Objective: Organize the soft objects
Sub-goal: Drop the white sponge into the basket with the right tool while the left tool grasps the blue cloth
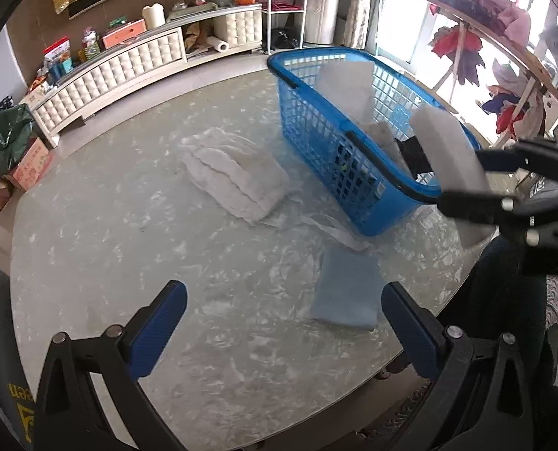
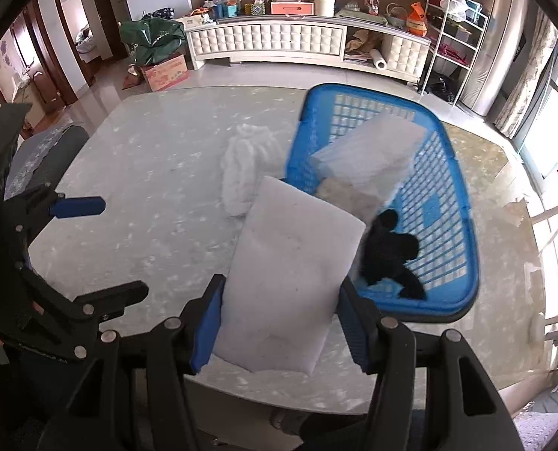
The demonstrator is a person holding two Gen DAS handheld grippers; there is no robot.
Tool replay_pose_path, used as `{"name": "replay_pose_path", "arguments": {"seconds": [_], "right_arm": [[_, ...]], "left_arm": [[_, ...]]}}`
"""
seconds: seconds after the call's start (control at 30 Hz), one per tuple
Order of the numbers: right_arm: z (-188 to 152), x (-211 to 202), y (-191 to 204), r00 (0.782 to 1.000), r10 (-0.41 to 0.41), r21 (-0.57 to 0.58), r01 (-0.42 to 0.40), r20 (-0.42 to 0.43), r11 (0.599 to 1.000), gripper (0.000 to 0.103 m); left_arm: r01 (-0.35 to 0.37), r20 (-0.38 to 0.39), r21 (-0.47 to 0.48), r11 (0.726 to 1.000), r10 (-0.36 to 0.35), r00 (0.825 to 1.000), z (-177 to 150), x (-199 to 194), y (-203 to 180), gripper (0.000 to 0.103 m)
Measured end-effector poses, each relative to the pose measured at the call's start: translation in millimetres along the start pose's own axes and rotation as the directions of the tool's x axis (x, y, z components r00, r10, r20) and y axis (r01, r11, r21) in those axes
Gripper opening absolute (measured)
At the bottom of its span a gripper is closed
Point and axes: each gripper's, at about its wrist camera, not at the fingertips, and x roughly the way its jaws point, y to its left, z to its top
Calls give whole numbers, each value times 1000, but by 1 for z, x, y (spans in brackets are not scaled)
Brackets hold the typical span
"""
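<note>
My right gripper (image 2: 279, 319) is shut on a white foam slab (image 2: 294, 274), held over the table's near edge beside the blue basket (image 2: 463, 225). In the basket lie another white slab (image 2: 373, 158), a beige piece (image 2: 339, 195) and a black soft item (image 2: 388, 255). The left wrist view shows the right gripper (image 1: 466, 184) with the slab (image 1: 448, 150) at the near end of the basket (image 1: 297, 112). My left gripper (image 1: 284, 323) is open with nothing in it, above the marble table (image 1: 128, 244). A light blue pad (image 1: 346, 289) lies by its right finger. A fluffy white cloth (image 1: 234, 173) lies left of the basket.
A thin white strip (image 1: 335, 229) lies on the table by the basket's near corner. A long white cabinet (image 2: 271, 41) stands along the far wall, a cardboard box (image 2: 166, 71) on the floor. A drying rack with clothes (image 1: 504, 56) stands at the right.
</note>
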Motion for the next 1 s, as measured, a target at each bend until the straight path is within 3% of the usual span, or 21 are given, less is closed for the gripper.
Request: {"name": "replay_pose_path", "arguments": {"seconds": [0.3, 0.47, 0.73, 1.0], "right_arm": [[-1, -9, -30, 999, -30, 1, 30, -11, 1000, 55], [8, -2, -36, 999, -43, 0, 43, -21, 999, 55], [13, 19, -45, 996, -46, -25, 44, -77, 999, 55], [18, 26, -49, 993, -48, -46, 43, -105, 998, 55]], "left_arm": [[22, -56, 24, 999, -20, 998, 6, 27, -12, 103], [58, -106, 44, 997, -53, 993, 2, 44, -20, 103], [168, -138, 37, 985, -162, 977, 4, 70, -28, 103], [195, -184, 72, 978, -179, 967, -1, 103, -40, 103]]}}
